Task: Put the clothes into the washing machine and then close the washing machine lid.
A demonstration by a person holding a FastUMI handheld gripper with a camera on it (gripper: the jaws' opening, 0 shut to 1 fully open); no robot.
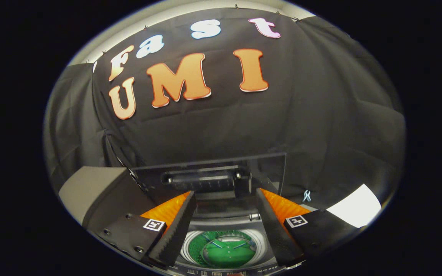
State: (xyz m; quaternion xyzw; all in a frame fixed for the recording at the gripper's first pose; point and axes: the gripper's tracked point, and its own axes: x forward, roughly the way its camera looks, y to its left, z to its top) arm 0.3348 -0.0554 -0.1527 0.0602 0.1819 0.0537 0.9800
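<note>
The gripper (225, 199) stood open, its fingers apart and holding nothing; below and between them lay the washing machine's green drum (223, 251); just beyond the fingertips the lid (209, 172) stood raised, its handle (205, 179) facing the gripper.

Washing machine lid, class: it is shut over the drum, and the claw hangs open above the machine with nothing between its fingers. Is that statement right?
Not quite. In the gripper view the washing machine lid stands raised behind the opening, so the drum lies uncovered, its green inside showing. The rest holds: the claw hangs open above the machine with nothing between its fingers.
</note>
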